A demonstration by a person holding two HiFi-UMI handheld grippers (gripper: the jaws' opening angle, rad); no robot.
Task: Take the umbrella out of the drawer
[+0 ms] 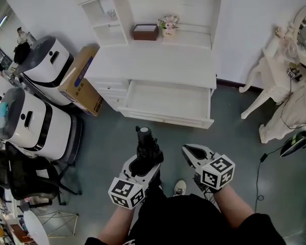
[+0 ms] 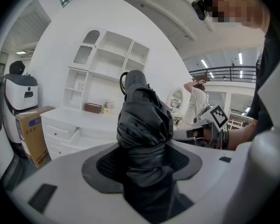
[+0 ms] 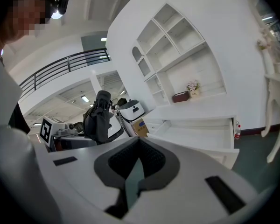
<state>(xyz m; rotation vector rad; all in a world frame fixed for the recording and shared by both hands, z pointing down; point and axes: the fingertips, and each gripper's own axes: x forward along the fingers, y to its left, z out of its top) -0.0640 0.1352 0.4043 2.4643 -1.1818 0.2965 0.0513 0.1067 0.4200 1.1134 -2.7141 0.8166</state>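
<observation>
Black folded umbrella (image 1: 145,146) out of the drawer (image 1: 166,119), upright in the left gripper (image 1: 142,163).
Clamped by the left jaws around the bunched fabric of the lower half, knobbed end up, well apart from the open white drawer in front. Just beside, the right gripper (image 1: 193,154), jaws drawn together on nothing. Probably light, soft and slippery in the cloth, stiff along the shaft inside; best taken squarely across the wrapped middle, firmly enough to reach the shaft, never by a loose fold.

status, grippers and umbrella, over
Left gripper shut on umbrella, held upright, out of the open drawer. Right gripper shut, empty. Nothing in the way.
</observation>
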